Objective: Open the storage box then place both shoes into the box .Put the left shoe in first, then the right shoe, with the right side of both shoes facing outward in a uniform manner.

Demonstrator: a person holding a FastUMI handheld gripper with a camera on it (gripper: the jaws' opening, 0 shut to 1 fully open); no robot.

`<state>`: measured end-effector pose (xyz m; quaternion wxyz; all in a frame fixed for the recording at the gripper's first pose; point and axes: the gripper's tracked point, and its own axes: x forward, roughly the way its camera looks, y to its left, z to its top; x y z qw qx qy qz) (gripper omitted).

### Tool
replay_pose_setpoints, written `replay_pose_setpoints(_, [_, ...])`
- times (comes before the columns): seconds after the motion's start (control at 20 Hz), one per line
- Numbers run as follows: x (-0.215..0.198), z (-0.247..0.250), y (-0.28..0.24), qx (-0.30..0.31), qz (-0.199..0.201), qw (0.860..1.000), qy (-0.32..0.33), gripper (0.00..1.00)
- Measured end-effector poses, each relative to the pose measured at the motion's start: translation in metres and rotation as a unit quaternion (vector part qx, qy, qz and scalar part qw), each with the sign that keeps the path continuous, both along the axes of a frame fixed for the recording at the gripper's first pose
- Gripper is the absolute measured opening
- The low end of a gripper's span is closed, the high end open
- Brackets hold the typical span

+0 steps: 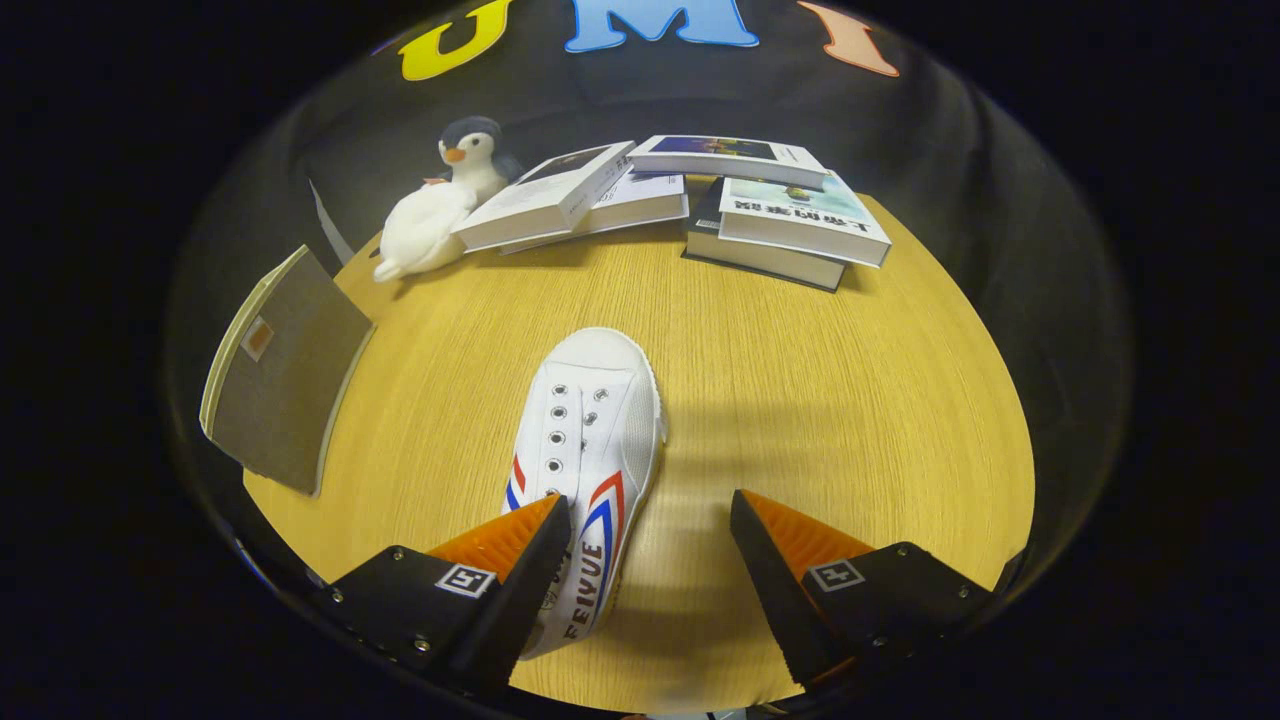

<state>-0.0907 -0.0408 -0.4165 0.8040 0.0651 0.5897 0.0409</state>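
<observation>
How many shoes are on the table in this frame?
1. A white shoe lies on the table, its heel under one finger of the open gripper, toe toward the books. A second may be out of view.

The canvas shoe [590, 440] is white with red and blue stripes along its sides. The desk [800, 400] is pale yellow wood grain. The plush penguin [445, 200] is white with a grey head and orange beak. The box lid [280, 385] is brown cardboard with a cream edge.
</observation>
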Motion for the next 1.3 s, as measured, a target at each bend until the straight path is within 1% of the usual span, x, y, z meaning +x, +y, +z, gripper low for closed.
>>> replay_pose_setpoints(0.25, [0.000, -0.014, 0.005, -0.009, 0.018, 1.000, 0.017, 0.98])
replay_pose_setpoints(0.3, [0.000, -0.014, 0.010, -0.002, 0.022, 1.000, 0.019, 0.97])
replay_pose_setpoints(0.35, [0.001, -0.015, 0.012, 0.003, 0.023, 1.000, 0.021, 0.93])
replay_pose_setpoints(0.4, [0.000, -0.016, 0.013, 0.004, 0.024, 0.999, 0.023, 0.83])
replay_pose_setpoints(0.45, [0.000, -0.016, 0.013, 0.006, 0.025, 0.999, 0.025, 0.81])
replay_pose_setpoints(0.55, [-0.001, -0.015, 0.024, 0.036, 0.019, 0.999, 0.030, 0.81])
replay_pose_setpoints(0.6, [-0.001, -0.017, 0.025, 0.035, 0.013, 0.999, 0.029, 0.57])
replay_pose_setpoints(0.65, [-0.001, -0.015, 0.025, 0.033, 0.015, 0.999, 0.029, 0.49])
replay_pose_setpoints(0.8, [-0.001, -0.014, 0.020, 0.023, 0.016, 0.999, 0.028, 0.49])
replay_pose_setpoints(0.85, [-0.001, -0.021, 0.022, 0.024, 0.011, 0.999, 0.028, 0.38])
replay_pose_setpoints(0.9, [-0.003, -0.015, 0.021, 0.023, 0.015, 0.999, 0.027, 0.27])
replay_pose_setpoints(1.0, [-0.003, -0.014, 0.022, 0.024, 0.014, 0.999, 0.034, 0.27])
replay_pose_setpoints(1.05, [0.003, -0.023, 0.014, 0.012, -0.014, 1.000, 0.022, 0.28])
replay_pose_setpoints(1.1, [0.002, -0.023, 0.016, 0.030, -0.030, 0.999, 0.034, 0.01])
replay_pose_setpoints(1.2, [0.000, -0.015, 0.013, 0.053, -0.050, 0.997, 0.040, 0.01])
replay_pose_setpoints(1.3, [0.001, -0.013, 0.016, 0.086, -0.082, 0.992, 0.049, 0.01])
